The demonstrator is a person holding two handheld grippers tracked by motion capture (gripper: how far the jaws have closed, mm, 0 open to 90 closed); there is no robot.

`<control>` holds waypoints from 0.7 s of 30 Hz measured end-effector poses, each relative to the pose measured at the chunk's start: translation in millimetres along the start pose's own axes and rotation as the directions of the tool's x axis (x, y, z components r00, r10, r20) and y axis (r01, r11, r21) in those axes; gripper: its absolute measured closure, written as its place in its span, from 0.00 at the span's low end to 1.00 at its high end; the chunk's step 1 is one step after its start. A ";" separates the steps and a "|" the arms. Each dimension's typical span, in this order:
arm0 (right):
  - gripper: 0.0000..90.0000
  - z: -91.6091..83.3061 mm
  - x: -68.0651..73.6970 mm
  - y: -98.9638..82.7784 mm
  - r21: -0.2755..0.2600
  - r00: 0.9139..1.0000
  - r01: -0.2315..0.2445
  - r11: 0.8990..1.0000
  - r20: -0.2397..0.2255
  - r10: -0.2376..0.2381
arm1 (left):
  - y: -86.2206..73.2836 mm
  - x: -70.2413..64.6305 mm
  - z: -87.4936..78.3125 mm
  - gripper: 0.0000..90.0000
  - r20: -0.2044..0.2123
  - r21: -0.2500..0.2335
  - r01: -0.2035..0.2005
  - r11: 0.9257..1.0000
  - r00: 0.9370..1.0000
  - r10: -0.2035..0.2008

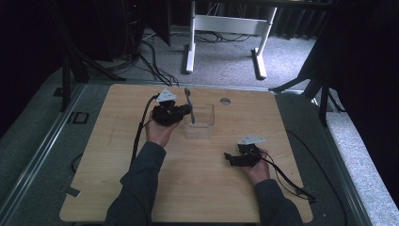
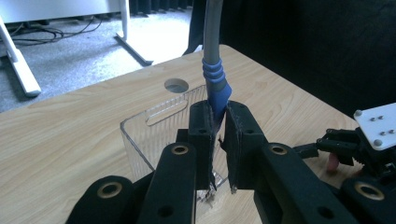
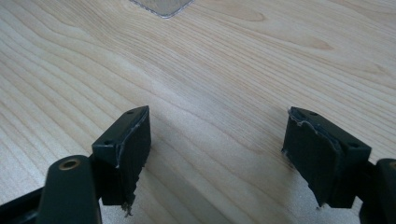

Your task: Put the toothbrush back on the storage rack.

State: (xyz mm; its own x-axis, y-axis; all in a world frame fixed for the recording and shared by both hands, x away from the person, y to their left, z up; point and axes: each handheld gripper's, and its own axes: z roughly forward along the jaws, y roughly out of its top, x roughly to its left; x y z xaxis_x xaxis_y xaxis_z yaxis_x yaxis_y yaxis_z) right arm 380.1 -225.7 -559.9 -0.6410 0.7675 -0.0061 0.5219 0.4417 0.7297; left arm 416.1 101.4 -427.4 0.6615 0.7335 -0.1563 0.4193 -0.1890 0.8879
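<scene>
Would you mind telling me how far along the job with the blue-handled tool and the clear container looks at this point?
Done: the left gripper is shut on the blue-handled tool, held upright. In hand: the tool hangs at the near edge of the clear container, not yet released. Left: presumably lowering it in and letting go. The right gripper rests open over bare table, holding nothing.

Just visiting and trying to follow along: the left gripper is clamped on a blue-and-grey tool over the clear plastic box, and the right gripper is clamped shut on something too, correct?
Not quite. The right gripper is open: the right gripper view shows its jaws wide apart over bare table, holding nothing. The rest holds: the left gripper is clamped on the blue-and-grey tool over the clear plastic box.
</scene>
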 end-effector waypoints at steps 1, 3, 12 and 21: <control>0.25 0.0 0.0 0.0 0.000 1.000 0.000 1.000 0.000 0.000 | -0.2 0.3 0.7 0.91 0.000 0.003 0.002 1.000 1.000 -0.002; 0.25 0.0 0.0 0.0 0.000 1.000 0.000 1.000 0.000 0.000 | -0.9 1.0 2.3 0.91 -0.001 0.005 0.005 1.000 1.000 -0.005; 0.25 0.0 0.0 0.0 0.000 1.000 0.000 1.000 0.000 0.000 | -3.5 4.1 8.2 0.91 0.001 0.030 0.016 0.999 1.000 -0.016; 0.25 0.0 0.0 0.0 0.000 1.000 0.000 1.000 0.000 0.000 | -6.4 5.9 13.1 0.91 0.002 0.060 0.017 0.998 1.000 -0.017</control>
State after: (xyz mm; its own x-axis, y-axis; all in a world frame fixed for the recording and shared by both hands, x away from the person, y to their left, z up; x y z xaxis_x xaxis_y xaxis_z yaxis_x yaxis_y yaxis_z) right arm 380.1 -225.6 -560.0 -0.6409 0.7676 -0.0060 0.5219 0.4415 0.7298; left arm 425.5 98.4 -439.7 0.6555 0.7352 -0.1728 0.4675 -0.2153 0.8574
